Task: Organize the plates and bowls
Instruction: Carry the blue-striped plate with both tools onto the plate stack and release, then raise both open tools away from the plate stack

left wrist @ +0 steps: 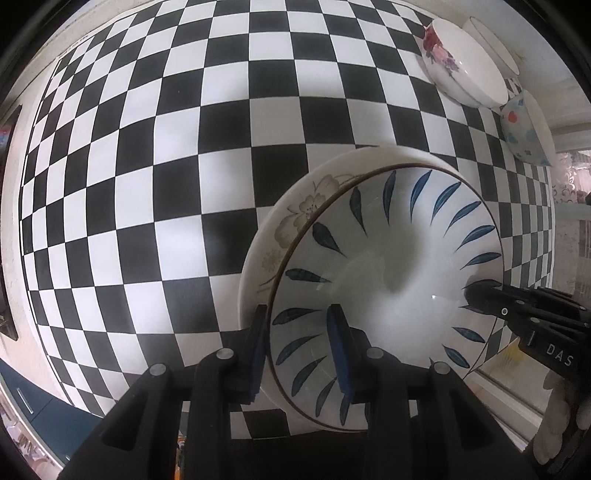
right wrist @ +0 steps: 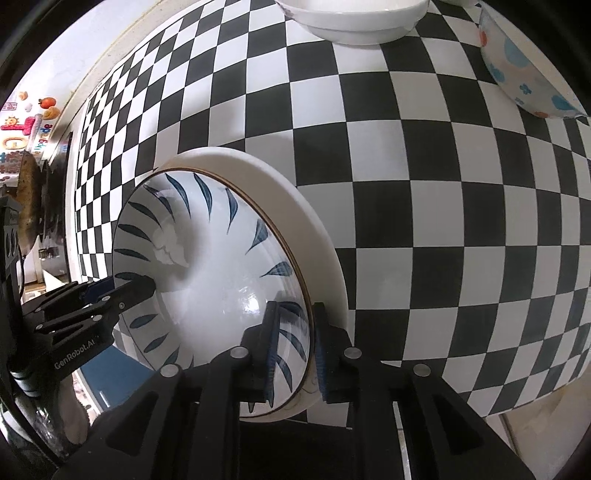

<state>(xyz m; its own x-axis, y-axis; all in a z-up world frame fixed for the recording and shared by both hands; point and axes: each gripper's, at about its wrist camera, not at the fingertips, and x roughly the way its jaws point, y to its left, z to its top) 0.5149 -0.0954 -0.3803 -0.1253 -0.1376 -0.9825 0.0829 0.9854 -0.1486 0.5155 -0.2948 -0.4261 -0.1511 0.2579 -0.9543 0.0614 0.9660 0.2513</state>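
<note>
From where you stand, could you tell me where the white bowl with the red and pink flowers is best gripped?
Grip the white bowl with the red and pink flowers by its thin rim, from above, one finger inside: it sits upright and open on the checkered table.

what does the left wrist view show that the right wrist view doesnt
Only the left wrist view shows the beige flower print on the lower bowl's rim, the red and pink floral bowl, and a plain white dish behind it.

Only the right wrist view shows the colourful stickers on the wall and a white dish at the top edge.

Both show the blue-leaf bowl nested in the lower bowl, the left gripper and right gripper each clamped across the stacked rims, the blue-spotted bowl, and the checkered tablecloth.
</note>
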